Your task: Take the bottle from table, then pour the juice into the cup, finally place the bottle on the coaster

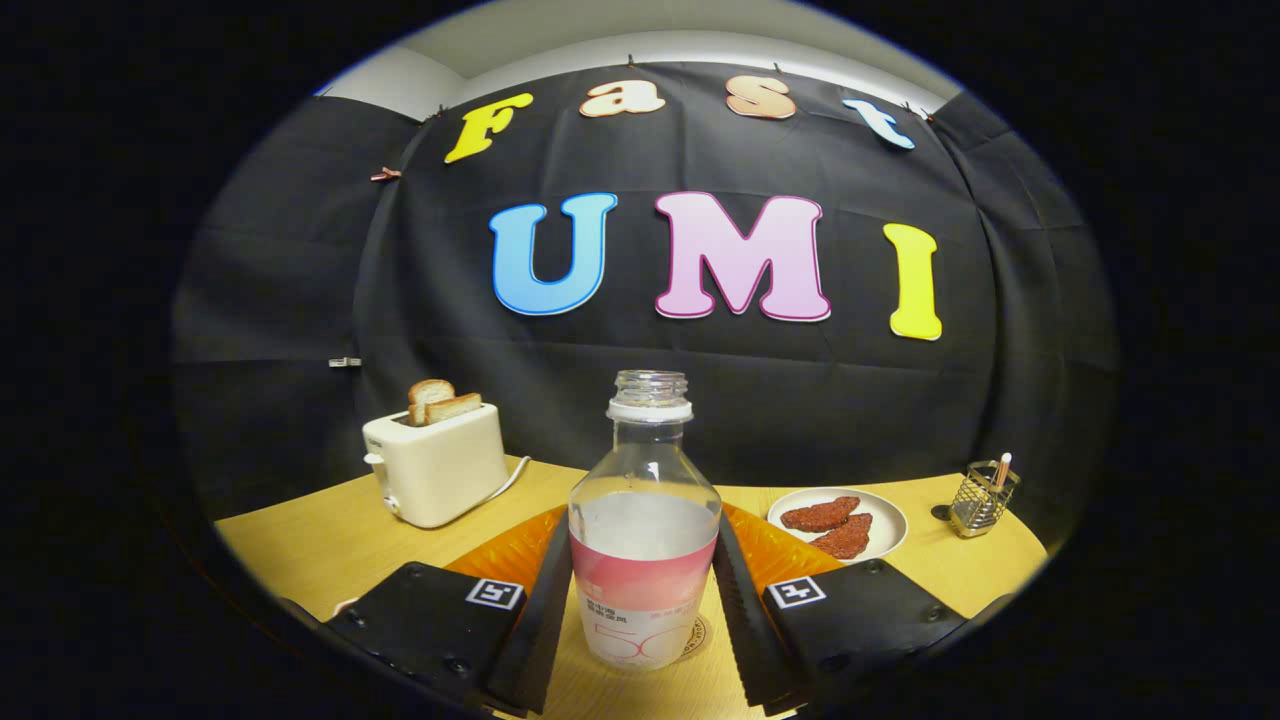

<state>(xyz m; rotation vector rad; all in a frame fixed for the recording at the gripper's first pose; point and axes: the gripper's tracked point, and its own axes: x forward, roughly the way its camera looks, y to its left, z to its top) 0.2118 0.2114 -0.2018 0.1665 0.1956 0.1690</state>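
The bottle (645, 530), clear glossy plastic, is wearing a smooth paper-like label. The tabletop (320, 545) is showing matt wood grain. At ten o'clock the toaster (437, 468) is gleaming smooth plastic; at three o'clock, a wire metal holder (982, 497).

The bottle (645, 530) is clear with a white neck ring and a pink-and-white label. The toaster (437, 470) is cream, its toast (440, 402) golden brown. The counter (330, 545) is pale yellow wood. A white plate (889, 515) carries reddish-brown pieces (832, 526).

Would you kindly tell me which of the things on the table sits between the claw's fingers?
The bottle, uncapped, stands between the claw fingers; toaster, plate and holder lie beyond.
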